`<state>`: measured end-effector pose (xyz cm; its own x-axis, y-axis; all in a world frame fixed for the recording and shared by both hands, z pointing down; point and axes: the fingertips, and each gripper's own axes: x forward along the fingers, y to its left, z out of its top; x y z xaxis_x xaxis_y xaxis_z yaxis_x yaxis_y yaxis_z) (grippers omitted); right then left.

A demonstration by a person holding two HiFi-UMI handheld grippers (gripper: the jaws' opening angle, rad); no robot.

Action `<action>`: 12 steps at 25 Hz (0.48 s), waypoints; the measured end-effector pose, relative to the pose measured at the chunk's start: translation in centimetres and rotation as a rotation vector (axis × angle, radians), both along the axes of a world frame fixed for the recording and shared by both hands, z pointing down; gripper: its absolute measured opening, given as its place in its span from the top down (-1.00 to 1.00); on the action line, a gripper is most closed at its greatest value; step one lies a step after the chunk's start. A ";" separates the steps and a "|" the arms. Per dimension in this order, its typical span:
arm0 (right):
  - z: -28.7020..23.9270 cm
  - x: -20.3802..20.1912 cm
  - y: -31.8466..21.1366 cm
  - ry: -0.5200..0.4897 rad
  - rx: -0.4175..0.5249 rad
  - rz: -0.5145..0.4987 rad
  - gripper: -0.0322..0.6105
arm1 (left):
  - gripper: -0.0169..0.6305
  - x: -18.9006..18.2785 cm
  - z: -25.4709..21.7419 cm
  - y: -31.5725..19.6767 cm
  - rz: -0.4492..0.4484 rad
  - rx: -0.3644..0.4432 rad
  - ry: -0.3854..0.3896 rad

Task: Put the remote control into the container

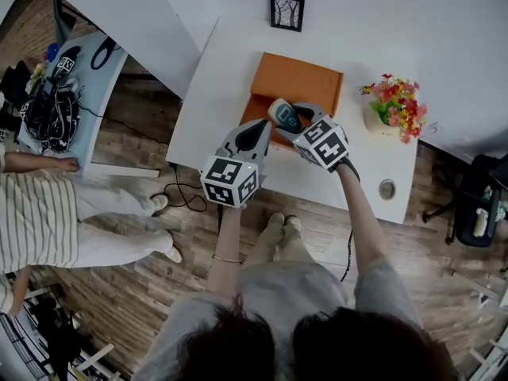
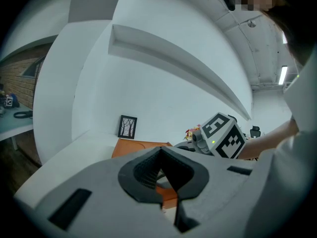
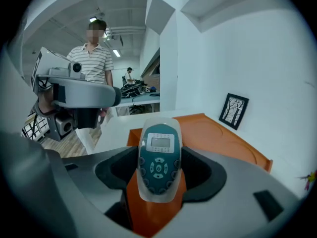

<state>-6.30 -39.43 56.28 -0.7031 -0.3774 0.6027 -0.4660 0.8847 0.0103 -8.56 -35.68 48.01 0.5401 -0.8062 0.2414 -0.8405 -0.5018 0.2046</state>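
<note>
A white table [image 1: 210,101] is set against a white wall [image 1: 444,22], and an orange container [image 1: 305,82] is placed near its middle. A small framed picture [image 1: 286,11] is stood at the back edge, and a white pot of flowers [image 1: 393,105] is kept just right of the container. A small round grey disc [image 1: 386,189] is seen near the front right corner.

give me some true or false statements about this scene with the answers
1. The right claw grips the remote control. True.
2. The container is blue. False: it is orange.
3. The remote control lies inside the container. False: the right claw holds it at the container's near edge.
4. A framed picture stands behind the container. True.
5. The flowers are on the container's left. False: they stand to its right.
</note>
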 end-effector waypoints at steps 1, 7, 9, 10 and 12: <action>0.5 -0.1 -0.1 0.020 -0.009 -0.007 0.05 | 0.93 0.0 0.2 0.0 -0.001 -0.003 0.000; 3.2 -0.9 -0.1 0.113 -0.063 -0.035 0.05 | 0.93 -0.4 1.3 0.3 -0.017 -0.026 -0.001; 4.0 -1.1 -0.2 0.148 -0.084 -0.043 0.05 | 0.93 -0.6 1.5 0.3 -0.025 -0.029 -0.002; 4.4 -1.2 -0.2 0.164 -0.098 -0.046 0.05 | 0.93 -0.7 1.5 0.3 -0.028 -0.030 -0.002; 5.0 -1.3 -0.1 0.187 -0.125 -0.054 0.05 | 0.93 -0.8 1.6 0.4 -0.035 -0.032 -0.003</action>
